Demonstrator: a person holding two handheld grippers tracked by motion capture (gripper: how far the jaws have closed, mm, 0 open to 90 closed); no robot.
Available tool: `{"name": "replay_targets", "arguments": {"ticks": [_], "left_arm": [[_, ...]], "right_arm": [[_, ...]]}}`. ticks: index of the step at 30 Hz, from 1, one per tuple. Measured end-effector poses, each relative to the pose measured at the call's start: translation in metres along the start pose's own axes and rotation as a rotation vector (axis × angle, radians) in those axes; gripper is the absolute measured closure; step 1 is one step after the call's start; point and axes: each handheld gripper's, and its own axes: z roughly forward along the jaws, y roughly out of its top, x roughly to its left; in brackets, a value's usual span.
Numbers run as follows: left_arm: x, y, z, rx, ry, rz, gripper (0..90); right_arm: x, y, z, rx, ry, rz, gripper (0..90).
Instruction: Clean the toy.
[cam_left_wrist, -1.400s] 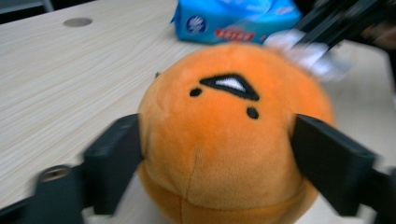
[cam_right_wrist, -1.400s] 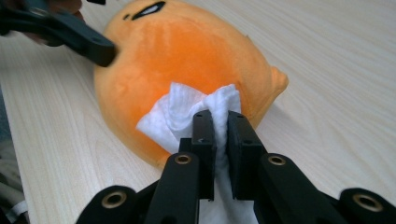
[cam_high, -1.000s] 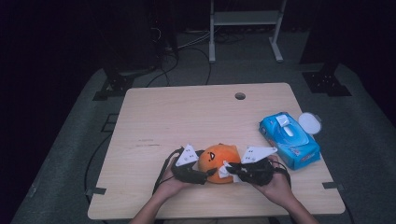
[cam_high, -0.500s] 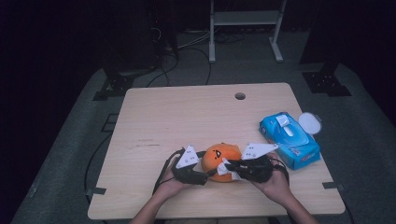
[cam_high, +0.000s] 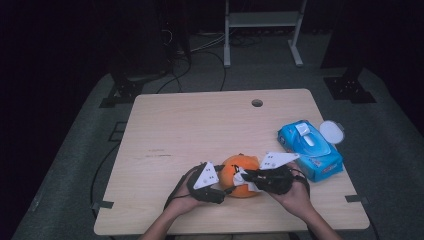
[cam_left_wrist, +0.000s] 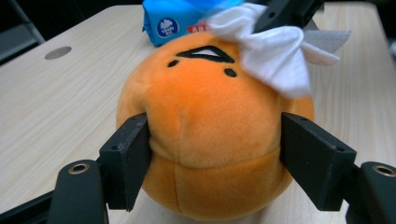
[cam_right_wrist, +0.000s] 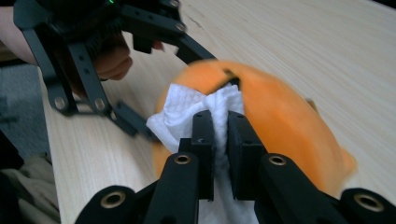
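My left gripper (cam_left_wrist: 215, 154) has just been closing, and its two black jaws now press into either flank of the orange plush toy (cam_left_wrist: 210, 135), the fabric dimpling at the left pad, so I count it as a grip on the toy rather than a loose bracket. My right gripper (cam_right_wrist: 220, 140) has its jaws nearly together, pinched on a folded white wipe (cam_right_wrist: 196, 109) that lies against the toy's upper face.

The toy sits on the wooden table (cam_high: 200, 130) near my edge, between my two hands, with its stitched mouth and dot eyes turned up. The step in hand looks to me like wiping the toy's surface. To do that well I should keep the left hold firm and low on the body so the ball does not roll, and drag the wipe in short strokes with its loose folds, not the hard jaw tips, meeting the plush. The right gripper view is blurred around the toy, so how much of the wipe really touches the fabric I can only guess.

Just beside my right hand (cam_high: 295, 192), farther right, lies a blue pack of wipes (cam_high: 310, 147) with its round lid flipped open.

Counted: one plush toy, one wipe in the jaws, one blue pack, two grippers, one table with a single round hole (cam_high: 257, 103) near its far edge.
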Motion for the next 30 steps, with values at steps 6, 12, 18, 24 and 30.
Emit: {"name": "replay_targets", "arguments": {"ticks": [6,12,18,24,30], "left_arm": [[0.007,-0.005,-0.001,-0.013,-0.014,-0.053,27.9],[0.014,-0.005,0.005,-0.021,-0.055,-0.253,12.7],[0.008,-0.005,0.005,-0.004,-0.030,-0.170,22.5],[0.000,-0.003,0.006,0.032,0.000,-0.043,24.5],[0.005,-0.003,0.003,-0.004,-0.037,-0.146,16.7]], "right_arm": [[-0.015,-0.003,-0.002,-0.002,-0.039,0.013,81.4],[-0.020,-0.015,-0.004,0.012,-0.021,0.067,81.6],[0.001,-0.004,0.004,0.003,-0.003,0.003,81.6],[-0.010,0.001,0.000,-0.034,-0.029,0.030,81.5],[-0.037,-0.020,-0.010,-0.010,-0.075,0.121,81.5]]}}
